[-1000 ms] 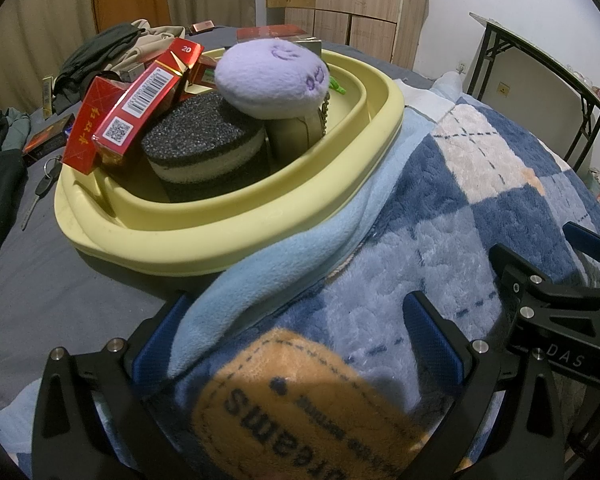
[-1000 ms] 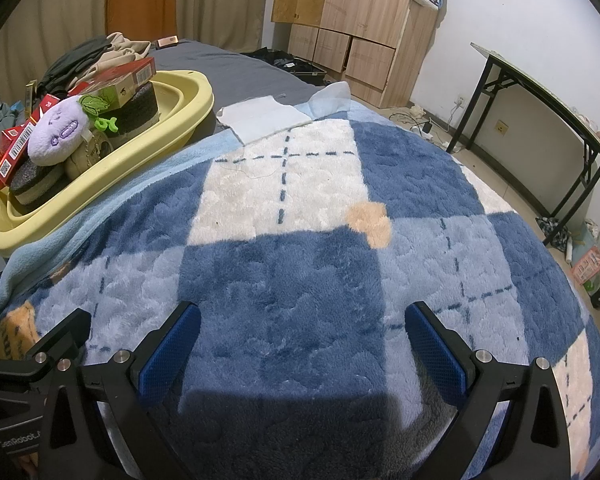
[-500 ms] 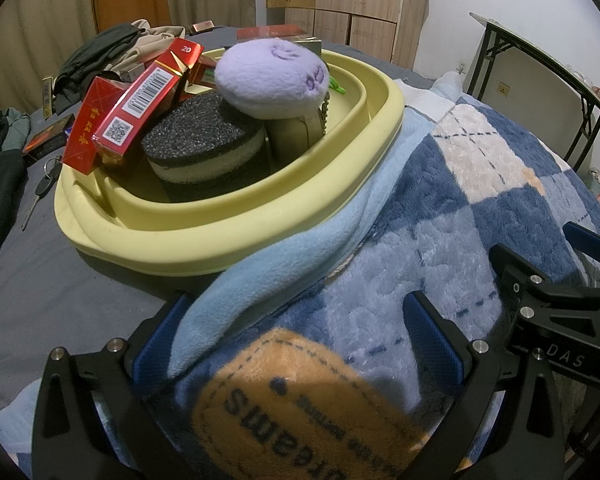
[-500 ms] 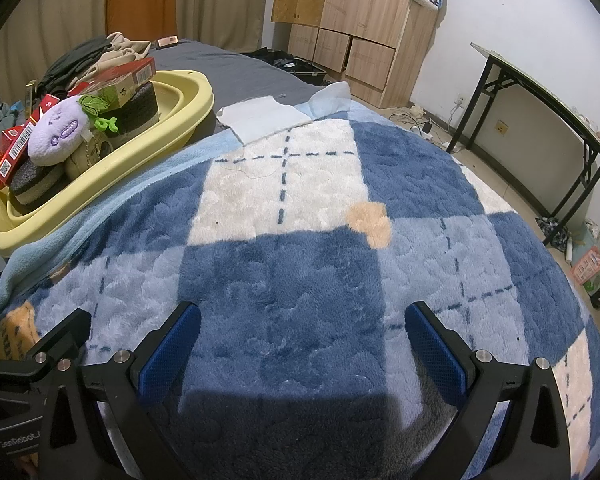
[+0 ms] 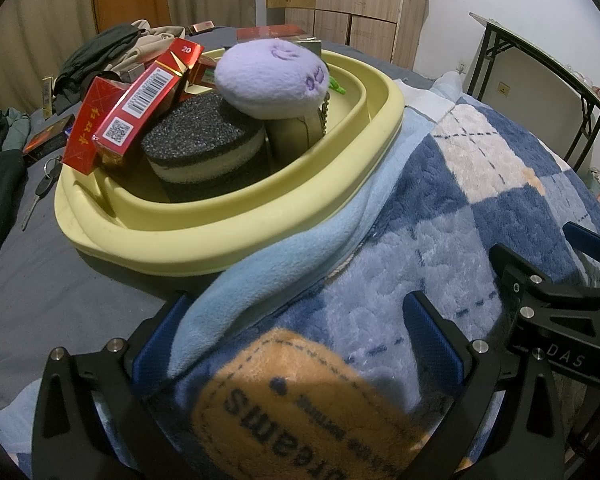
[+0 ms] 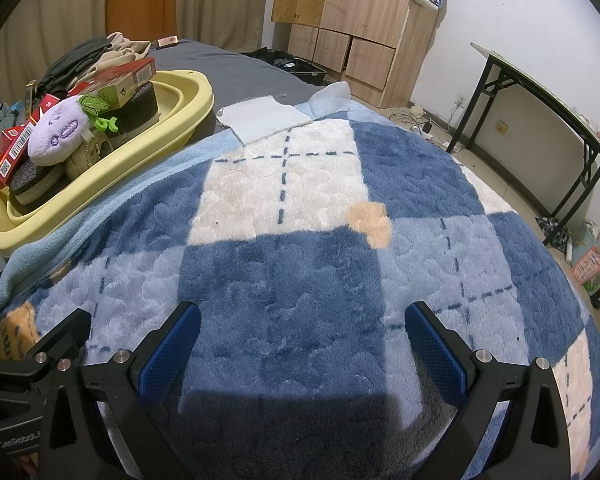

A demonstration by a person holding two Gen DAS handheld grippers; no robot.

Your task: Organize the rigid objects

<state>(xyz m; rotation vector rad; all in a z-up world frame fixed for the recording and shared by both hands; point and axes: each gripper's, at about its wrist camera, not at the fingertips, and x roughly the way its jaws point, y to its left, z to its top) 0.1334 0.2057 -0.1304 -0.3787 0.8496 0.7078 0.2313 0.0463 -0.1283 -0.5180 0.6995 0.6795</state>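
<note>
Holding nothing: left gripper (image 5: 296, 344) and right gripper (image 6: 300, 344), both spread wide over the plaid blanket (image 6: 300, 264).
Basin: one yellow basin (image 5: 204, 236) on the grey bedsheet (image 5: 40, 280).
Contents: three red cartons (image 5: 140, 108), two sponges (image 5: 204, 148), one purple plush (image 5: 272, 76).
Around: wardrobe (image 6: 360, 20), folding table (image 6: 540, 92).

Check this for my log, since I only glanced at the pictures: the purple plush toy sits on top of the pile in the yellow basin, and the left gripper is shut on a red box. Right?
Not quite. The purple plush toy does sit on top of the pile in the yellow basin, but the left gripper holds nothing: the left wrist view shows its jaws open over the blanket, with the red box lying in the basin.
</note>
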